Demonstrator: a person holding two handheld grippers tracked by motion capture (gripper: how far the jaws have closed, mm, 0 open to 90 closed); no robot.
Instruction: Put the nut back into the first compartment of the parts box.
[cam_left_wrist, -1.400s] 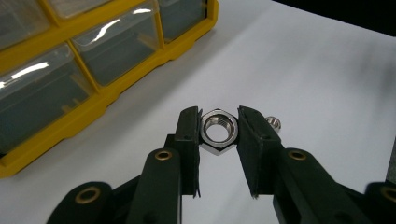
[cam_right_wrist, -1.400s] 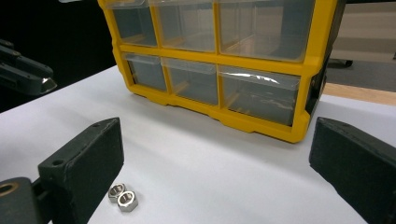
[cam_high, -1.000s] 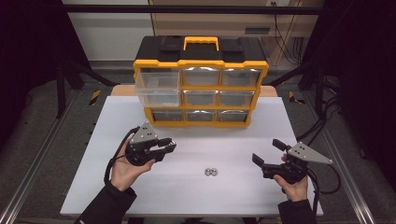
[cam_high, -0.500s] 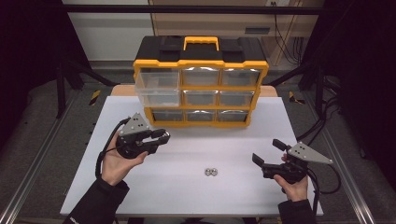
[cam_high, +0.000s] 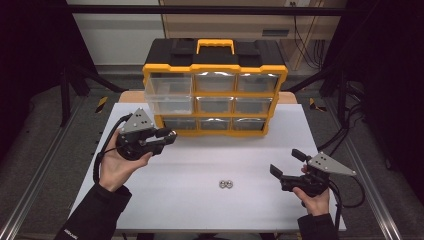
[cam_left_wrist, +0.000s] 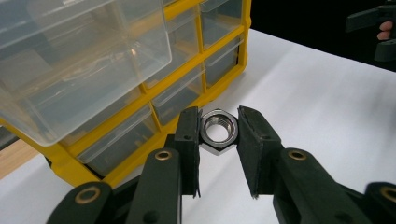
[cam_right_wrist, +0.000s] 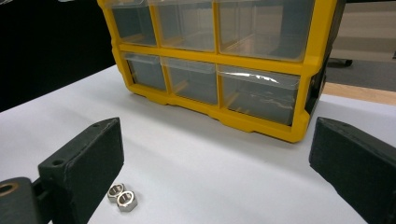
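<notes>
Left tool (cam_high: 167, 136) is clamped on a steel hex nut (cam_left_wrist: 218, 131), jaws pressing its opposite flats, threaded bore facing the camera in the left gripper view. It's held off the white table (cam_high: 200, 165), just in front of the yellow-and-black drawer organizer (cam_high: 215, 90), near its lower-left drawers. The organizer's left middle clear drawer (cam_high: 169, 103) is pulled out; it hangs over the tool in the left gripper view. Right tool (cam_high: 286, 164) sits low at the right side of the table, jaws wide apart, nothing between them. Two more nuts (cam_high: 226, 184) lie touching each other on the table near the front edge, between the two hands, well clear of the organizer.
</notes>
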